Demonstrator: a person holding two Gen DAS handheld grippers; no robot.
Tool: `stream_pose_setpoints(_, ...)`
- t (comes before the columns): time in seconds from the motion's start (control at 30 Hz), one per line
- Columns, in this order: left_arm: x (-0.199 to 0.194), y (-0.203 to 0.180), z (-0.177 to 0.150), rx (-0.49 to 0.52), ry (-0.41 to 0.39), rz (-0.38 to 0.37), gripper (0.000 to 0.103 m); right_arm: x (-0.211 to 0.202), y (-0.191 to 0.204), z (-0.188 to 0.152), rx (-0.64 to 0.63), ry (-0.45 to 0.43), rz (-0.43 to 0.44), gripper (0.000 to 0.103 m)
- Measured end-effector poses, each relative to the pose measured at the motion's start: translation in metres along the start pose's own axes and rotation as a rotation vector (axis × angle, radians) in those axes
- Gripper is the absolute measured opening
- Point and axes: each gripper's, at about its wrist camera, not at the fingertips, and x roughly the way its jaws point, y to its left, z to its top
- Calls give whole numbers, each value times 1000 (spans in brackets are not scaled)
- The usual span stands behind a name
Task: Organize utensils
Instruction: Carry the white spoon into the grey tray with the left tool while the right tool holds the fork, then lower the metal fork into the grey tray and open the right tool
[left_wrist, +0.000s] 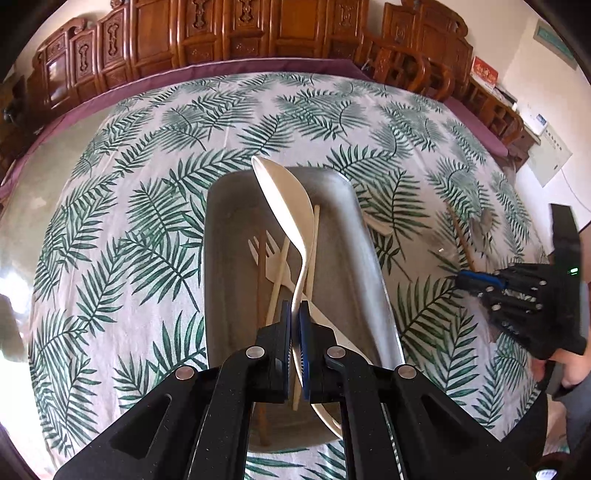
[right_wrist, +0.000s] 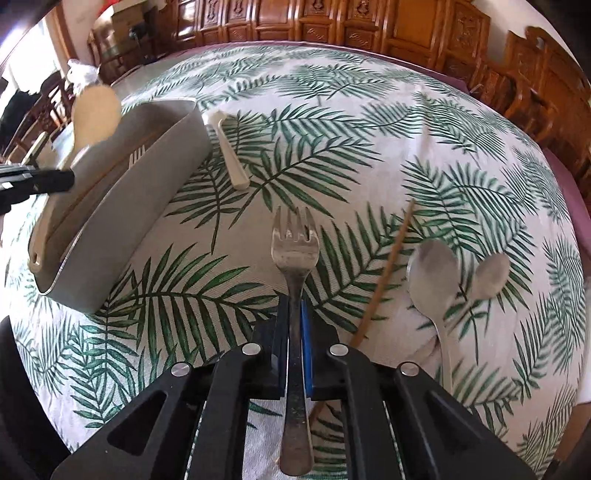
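Note:
My left gripper is shut on the handle of a cream plastic spoon, held above a grey oblong tray. In the tray lie a cream fork, chopsticks and another cream utensil. My right gripper is shut on a metal fork, held above the tablecloth. It shows at the right edge of the left wrist view. The tray and the held spoon show at the left of the right wrist view.
On the leaf-print tablecloth lie a cream utensil handle beside the tray, a single wooden chopstick and a metal spoon with its shadow. Carved wooden cabinets and chairs ring the table.

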Motion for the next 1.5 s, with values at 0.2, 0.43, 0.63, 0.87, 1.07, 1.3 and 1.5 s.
stream_pose_setpoints(0.2,4,1,-2,2,4,14,11,-33,5,4,28,-83,31,8)
stream_pose_setpoints(0.43,-24,8,-6,-22,-56,25,20,-66,27,26,19,-159,88,8)
stream_pose_setpoints(0.63,-52,15,-7,-31,-122,42,31,-82,59,53,12,-212,173,8)
stream_pose_setpoints(0.87,-77,29,-7,-55,-179,61,46,-77,92,82,7,-229,245,8)
stream_pose_setpoints(1.07,-86,40,-7,-72,-200,75,50,-64,114,96,-13,-214,265,8)
stream_pose_setpoints(1.3,-89,57,-12,-96,-198,91,51,-40,130,105,2,-178,279,8)
stream_pose_setpoints(1.5,-89,68,-15,-111,-194,104,51,-18,138,110,19,-149,283,8)
